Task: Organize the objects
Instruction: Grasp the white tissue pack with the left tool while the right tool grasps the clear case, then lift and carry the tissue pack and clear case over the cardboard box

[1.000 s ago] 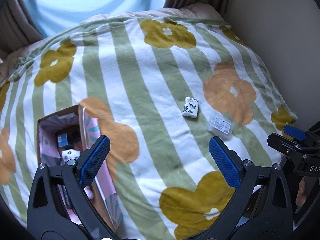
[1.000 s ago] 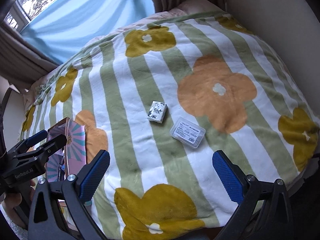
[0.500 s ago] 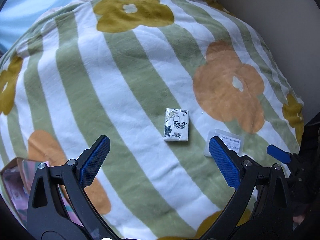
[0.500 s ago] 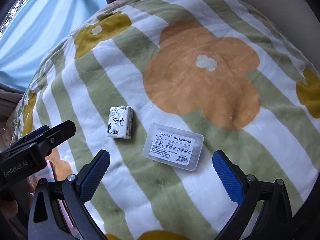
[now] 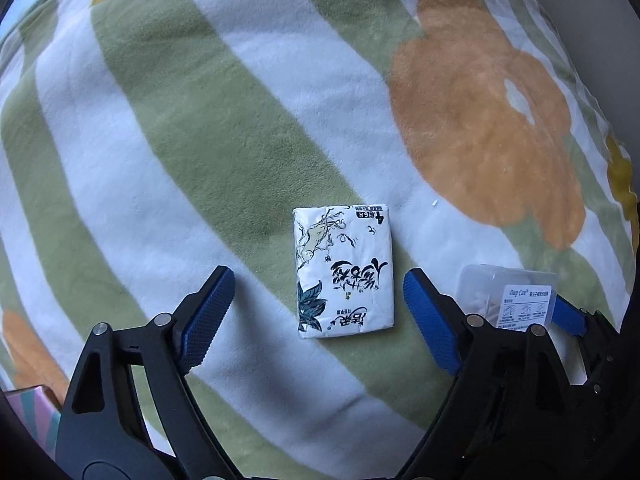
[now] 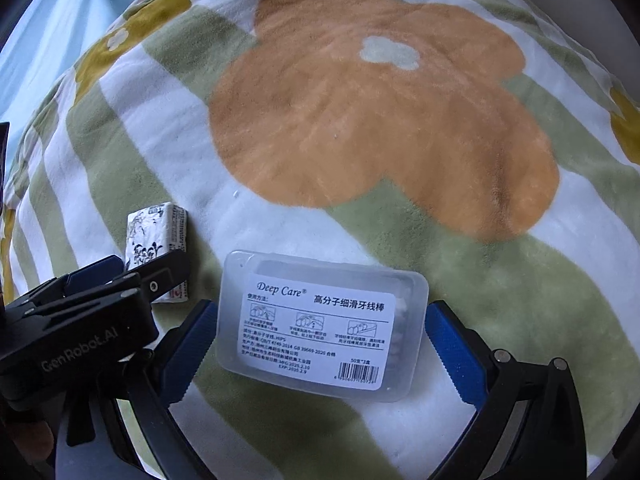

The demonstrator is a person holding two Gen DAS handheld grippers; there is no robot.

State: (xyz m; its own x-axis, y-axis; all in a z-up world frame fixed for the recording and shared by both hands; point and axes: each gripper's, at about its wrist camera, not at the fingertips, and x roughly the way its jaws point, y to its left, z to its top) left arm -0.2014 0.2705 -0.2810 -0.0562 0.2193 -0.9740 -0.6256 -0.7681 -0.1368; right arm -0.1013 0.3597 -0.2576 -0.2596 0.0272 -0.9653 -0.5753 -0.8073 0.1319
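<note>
A: Between the spread fingers of the left gripper?
B: A tissue pack, untouched, on the blanket.
A: At its three o'clock?
B: The right gripper, released, straddles a floss-pick box.

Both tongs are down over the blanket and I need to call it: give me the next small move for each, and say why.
Probably close both. The left tongs stand open astride the tissue pack, blue pads level with its lower half. The right tongs stand open astride the clear floss-pick box, pads beside its short ends. Neither pair visibly grips yet, and both items lie flat on the floral blanket.
</note>
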